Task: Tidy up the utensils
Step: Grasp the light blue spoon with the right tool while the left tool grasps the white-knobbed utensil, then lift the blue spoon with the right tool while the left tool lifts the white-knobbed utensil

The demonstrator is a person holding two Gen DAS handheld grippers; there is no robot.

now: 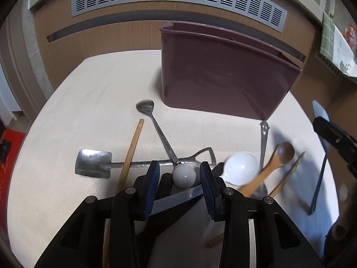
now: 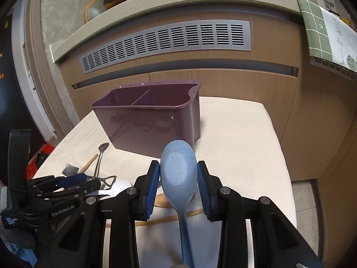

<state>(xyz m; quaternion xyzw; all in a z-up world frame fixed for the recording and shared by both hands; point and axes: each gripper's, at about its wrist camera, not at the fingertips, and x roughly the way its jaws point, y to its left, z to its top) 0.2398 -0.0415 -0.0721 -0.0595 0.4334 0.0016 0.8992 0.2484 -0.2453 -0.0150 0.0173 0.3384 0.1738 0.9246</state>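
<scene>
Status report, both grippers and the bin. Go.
Right gripper holding blue spoon, bowl up, just short of purple bin. Left gripper open over the utensil pile, white spoon beside it. Bin mouth unobstructed.

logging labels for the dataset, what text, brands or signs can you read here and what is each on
"GenRobot.AI" in white, on the black body of the left tongs, seen from the right wrist view.
Small white print on the blue tag on the same tongs: too small to read.
Cursive writing on the green checked cloth: cannot be made out.
Nothing readable on the purple caddy.
</scene>
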